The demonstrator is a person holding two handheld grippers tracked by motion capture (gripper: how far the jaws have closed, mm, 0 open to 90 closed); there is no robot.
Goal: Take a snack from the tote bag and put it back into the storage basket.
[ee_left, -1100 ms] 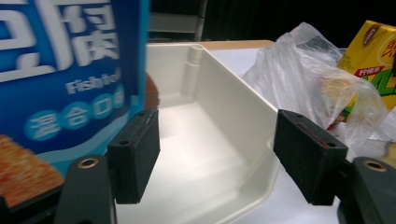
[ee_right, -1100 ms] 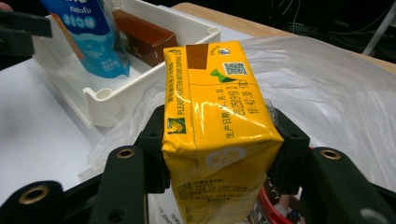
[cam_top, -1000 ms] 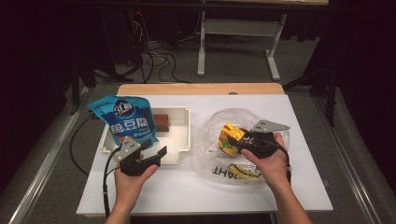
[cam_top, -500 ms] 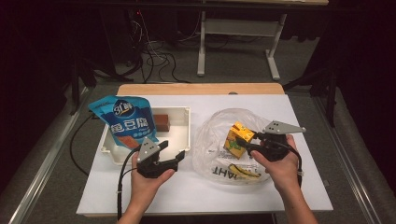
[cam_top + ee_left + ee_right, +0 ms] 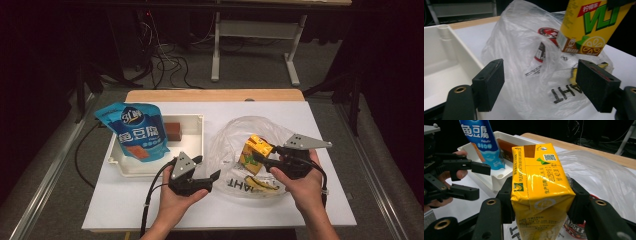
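Right gripper [image 5: 261, 159] fingers pinching yellow carton [image 5: 254, 151] above bag, left gripper [image 5: 209, 167] fingers spread, just widening

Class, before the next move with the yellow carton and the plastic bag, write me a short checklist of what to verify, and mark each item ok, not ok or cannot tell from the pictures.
1. Right gripper shut on the carton: ok, fingers press both sides.
2. Carton clear of the bag: cannot tell; it is lifted, the bag's film lies close around it.
3. Left gripper empty: ok; its jaws have just been opening, with nothing pressed between them.
4. Left gripper faces the bag: ok, the film lies right ahead.
5. Room in the tray: ok, its right part is bare beside the blue pouch.
6. Other bag contents settled: cannot tell.
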